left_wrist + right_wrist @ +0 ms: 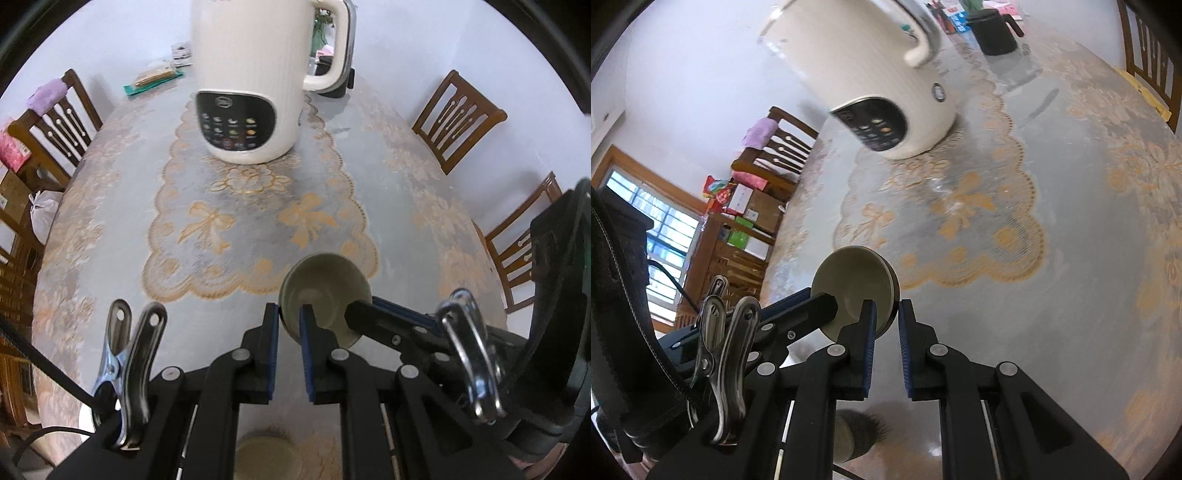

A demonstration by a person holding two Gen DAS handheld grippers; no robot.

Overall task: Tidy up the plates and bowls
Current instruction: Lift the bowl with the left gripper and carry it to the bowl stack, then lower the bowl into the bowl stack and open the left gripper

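A small pale green bowl (325, 291) is held tilted above the table, gripped by both grippers at once. My left gripper (289, 325) is shut on the bowl's left rim. My right gripper (887, 317) is shut on the opposite rim of the same bowl (855, 277); its finger shows in the left wrist view (373, 314). Another pale dish (266, 458) lies on the table below the left gripper, mostly hidden; it also shows blurred in the right wrist view (857, 435).
A large cream electric kettle-style appliance (255, 81) stands on a lace doily (255, 221) mid-table. Wooden chairs (458, 118) surround the oval table (424, 206). A black jug (993, 31) and packets sit at the far end.
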